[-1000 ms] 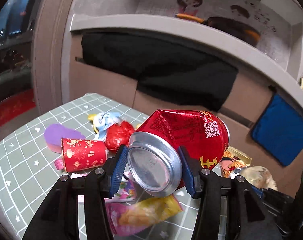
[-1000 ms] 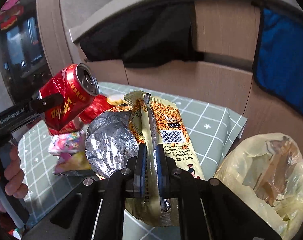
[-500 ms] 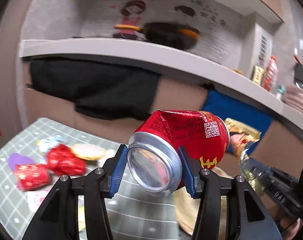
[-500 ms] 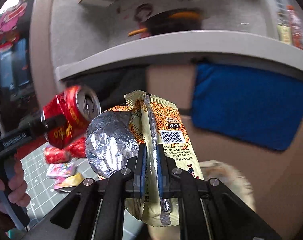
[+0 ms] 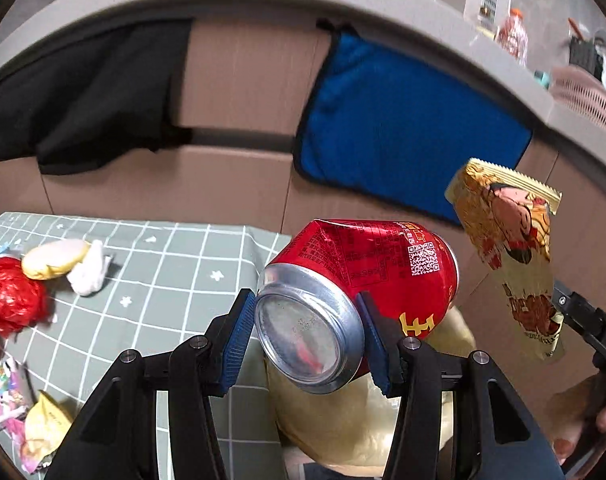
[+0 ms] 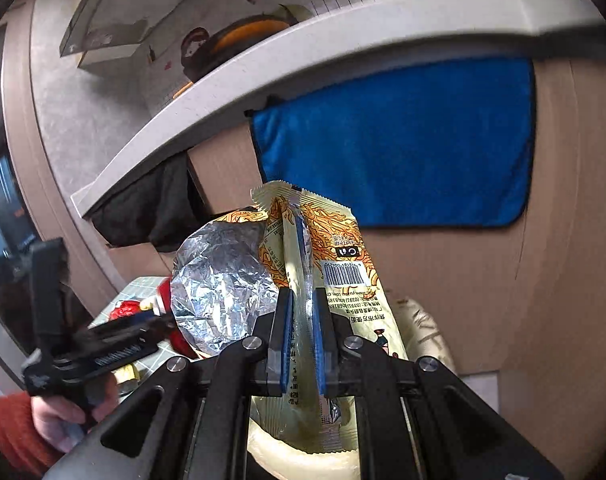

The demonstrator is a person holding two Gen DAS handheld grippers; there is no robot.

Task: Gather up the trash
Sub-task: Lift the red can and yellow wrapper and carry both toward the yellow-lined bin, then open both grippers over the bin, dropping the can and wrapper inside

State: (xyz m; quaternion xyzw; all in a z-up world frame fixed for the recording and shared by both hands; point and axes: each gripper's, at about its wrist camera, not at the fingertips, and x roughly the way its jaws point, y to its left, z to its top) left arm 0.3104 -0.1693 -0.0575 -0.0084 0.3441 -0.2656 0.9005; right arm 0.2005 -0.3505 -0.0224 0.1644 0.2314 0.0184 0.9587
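Observation:
My left gripper (image 5: 303,332) is shut on a dented red drink can (image 5: 363,276) and holds it in the air above a pale yellow trash bag (image 5: 343,420) beside the table. My right gripper (image 6: 301,320) is shut on a yellow noodle wrapper (image 6: 335,264) with a torn foil inside. The wrapper also shows in the left wrist view (image 5: 511,256), to the right of the can. The bag shows below the wrapper in the right wrist view (image 6: 423,320).
A green checked tablecloth (image 5: 163,280) carries more litter: a red crumpled wrapper (image 5: 11,300), a yellow and white wad (image 5: 63,260) and pink and yellow packets (image 5: 19,412). A blue cloth (image 5: 403,132) and a black cloth (image 5: 83,92) hang on the brown wall under a grey shelf.
Both grippers have swung right, away from the table, with the can and the wrapper still held. They now hang over the yellow bag by the blue cloth.

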